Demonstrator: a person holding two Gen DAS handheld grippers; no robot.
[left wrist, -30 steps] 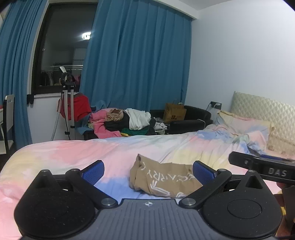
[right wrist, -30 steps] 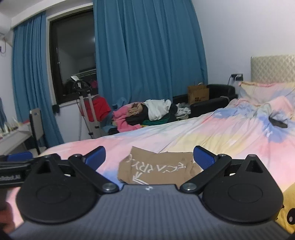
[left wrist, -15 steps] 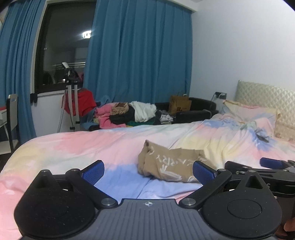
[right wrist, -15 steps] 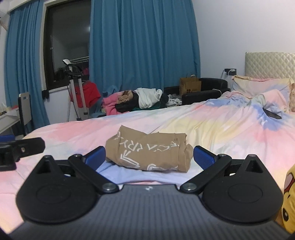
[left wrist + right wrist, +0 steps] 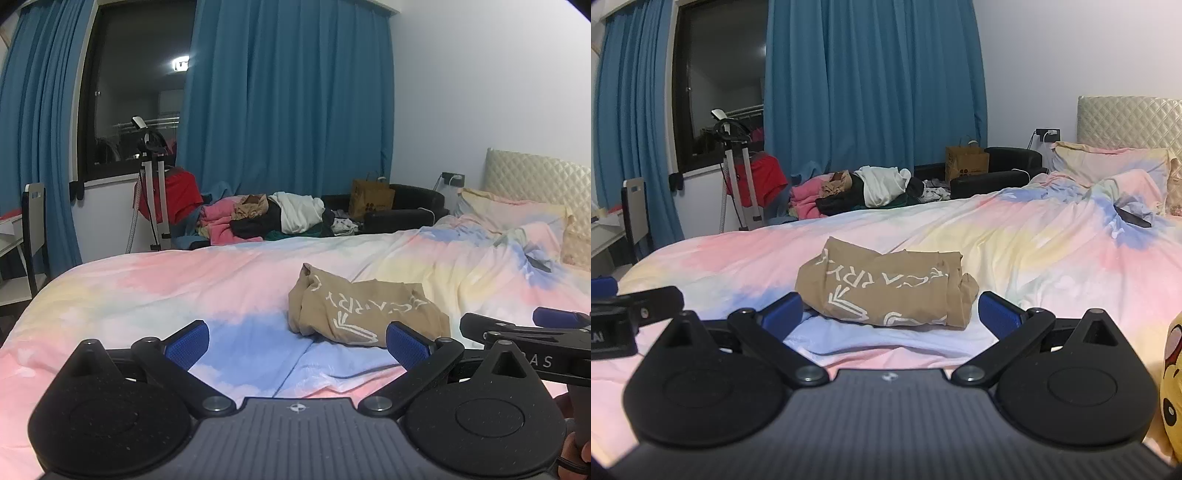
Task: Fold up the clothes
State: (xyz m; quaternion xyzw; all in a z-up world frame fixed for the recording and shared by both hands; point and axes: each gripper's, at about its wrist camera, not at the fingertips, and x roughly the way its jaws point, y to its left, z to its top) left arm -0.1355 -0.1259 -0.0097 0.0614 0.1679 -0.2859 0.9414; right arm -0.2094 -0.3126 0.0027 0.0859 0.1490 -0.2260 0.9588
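While the tan T-shirt [image 5: 886,295] lies folded into a compact bundle on the bed [image 5: 1015,251], white lettering facing up, neither of your tools touches it. It rests on the pastel tie-dye duvet, at the edge of a blue patch near the foot of the bed. Your right gripper [image 5: 890,314] sits just short of the bundle with its blue pads spread wide, one on each side of the shirt's near edge, and it grips nothing. Your left gripper [image 5: 297,339] is likewise spread wide and empty; from its camera the shirt [image 5: 364,312] lies ahead and to the right, partly behind the right-hand pad [image 5: 406,345]. Each tool shows in the other's camera: the right one at the right edge of the left view, the left one at the left edge of the right view.

A yellow plush toy [image 5: 1171,384] peeks in at the lower right of the right view. Farther up the bed a dark flat object [image 5: 1134,218] lies on the duvet below a matching pillow [image 5: 1108,162] and the quilted headboard [image 5: 1126,118]. Beyond the bed, a heap of unfolded clothes [image 5: 864,192] sits beside a brown paper bag [image 5: 966,160] and a black sofa [image 5: 1001,173]. Blue curtains [image 5: 871,81] frame a dark window [image 5: 718,74], with a white stand [image 5: 738,177] and a red garment [image 5: 764,181] before it.
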